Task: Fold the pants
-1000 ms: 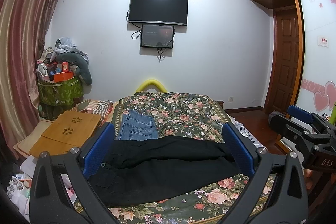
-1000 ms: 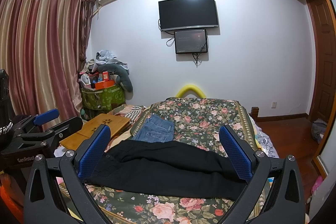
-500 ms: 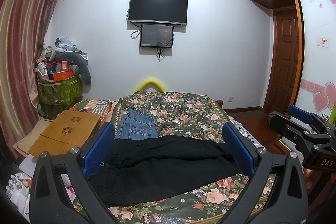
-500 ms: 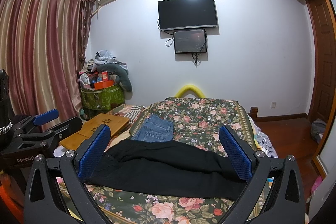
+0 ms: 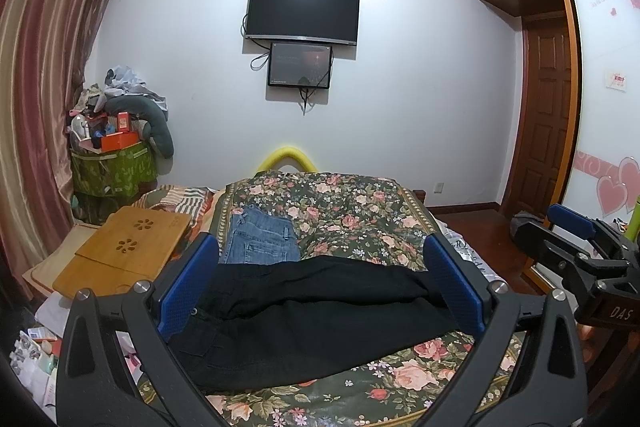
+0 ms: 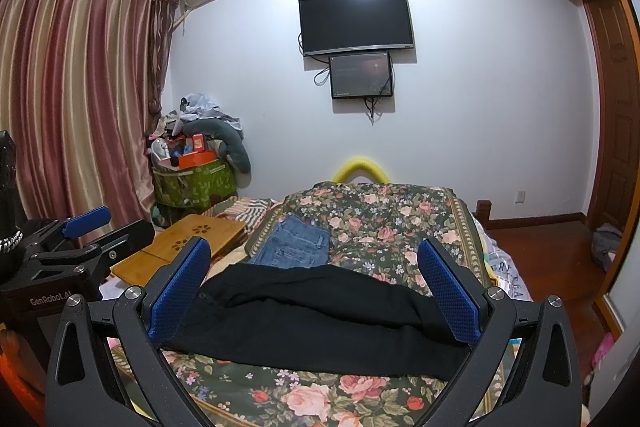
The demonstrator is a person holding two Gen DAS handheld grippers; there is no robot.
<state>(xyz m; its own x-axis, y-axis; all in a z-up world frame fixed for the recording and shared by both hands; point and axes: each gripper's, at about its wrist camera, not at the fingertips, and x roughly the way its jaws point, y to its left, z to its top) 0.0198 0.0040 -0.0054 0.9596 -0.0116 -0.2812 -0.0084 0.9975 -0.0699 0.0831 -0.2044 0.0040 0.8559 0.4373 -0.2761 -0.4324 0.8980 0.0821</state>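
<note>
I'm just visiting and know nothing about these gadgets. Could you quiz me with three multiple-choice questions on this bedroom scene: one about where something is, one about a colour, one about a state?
1. Where do the folded jeans lie?
A. on the floral bedspread, beyond the black pants
B. on the wooden lap desk
C. on the floor

2. What colour are the gripper pads?
A. red
B. blue
C. white

3. How is the left gripper?
A. shut on the pants
B. open, holding nothing
C. out of view

Answers: 1 A, denim rests on the flowers behind the pants. 2 B, both pads are blue. 3 B, its fingers stand wide apart above the pants.
</note>
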